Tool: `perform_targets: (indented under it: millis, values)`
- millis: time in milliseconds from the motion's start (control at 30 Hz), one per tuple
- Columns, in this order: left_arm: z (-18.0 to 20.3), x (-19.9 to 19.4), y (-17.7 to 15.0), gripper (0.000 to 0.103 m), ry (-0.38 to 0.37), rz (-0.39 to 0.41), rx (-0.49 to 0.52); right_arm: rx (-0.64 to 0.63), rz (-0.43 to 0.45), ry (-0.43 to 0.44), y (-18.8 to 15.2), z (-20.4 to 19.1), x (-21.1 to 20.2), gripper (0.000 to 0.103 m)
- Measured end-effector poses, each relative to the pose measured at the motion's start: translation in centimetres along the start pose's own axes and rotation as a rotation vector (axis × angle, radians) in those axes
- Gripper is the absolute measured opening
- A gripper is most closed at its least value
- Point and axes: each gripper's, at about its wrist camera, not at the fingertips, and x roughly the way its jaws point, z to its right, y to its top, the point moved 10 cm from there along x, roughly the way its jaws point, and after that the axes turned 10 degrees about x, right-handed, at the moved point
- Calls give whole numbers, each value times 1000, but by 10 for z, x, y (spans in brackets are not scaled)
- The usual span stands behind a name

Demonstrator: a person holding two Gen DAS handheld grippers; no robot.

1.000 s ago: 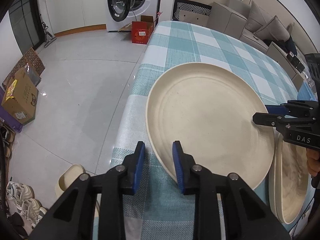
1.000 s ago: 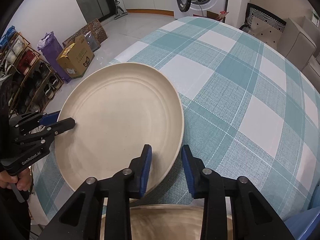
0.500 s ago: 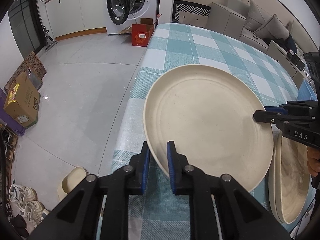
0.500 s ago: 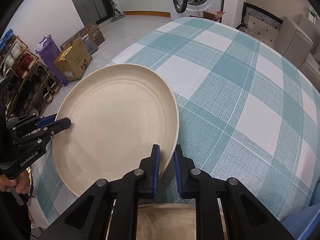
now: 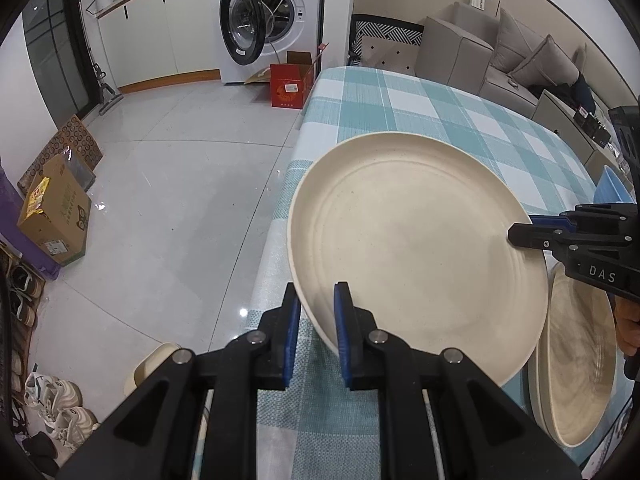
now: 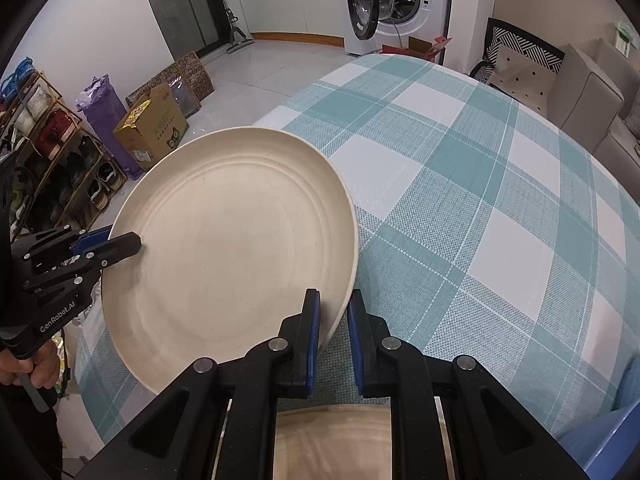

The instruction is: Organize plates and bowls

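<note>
A large cream plate point(image 5: 416, 248) point(image 6: 236, 252) hangs tilted above the checked tablecloth, held at two opposite rims. My left gripper point(image 5: 316, 296) is shut on its near-left rim; from the right wrist view this gripper point(image 6: 120, 242) clamps the plate's left edge. My right gripper point(image 6: 334, 300) is shut on the plate's near-right rim, and the left wrist view has it point(image 5: 520, 230) biting the right edge. A second cream plate point(image 5: 580, 364) lies on the table below and to the right; its edge point(image 6: 332, 440) peeks between my right fingers.
The teal checked table point(image 6: 480, 208) stretches away to the far side, its left edge point(image 5: 280, 208) dropping to a tiled floor. A blue object point(image 5: 610, 188) sits at the right table edge. Cardboard boxes, a shoe rack, a washing machine point(image 5: 264, 16) and a sofa surround the table.
Both grippers went from open around the plate's rim to shut on it. The plate has since come up off the cloth a little and tilted.
</note>
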Motion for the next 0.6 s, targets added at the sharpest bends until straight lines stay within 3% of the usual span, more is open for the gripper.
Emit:
perform_targets:
  millis: [600]
  values:
    - [14, -52, 9, 15, 3, 88, 28, -1, 95, -2, -8, -5, -67, 14]
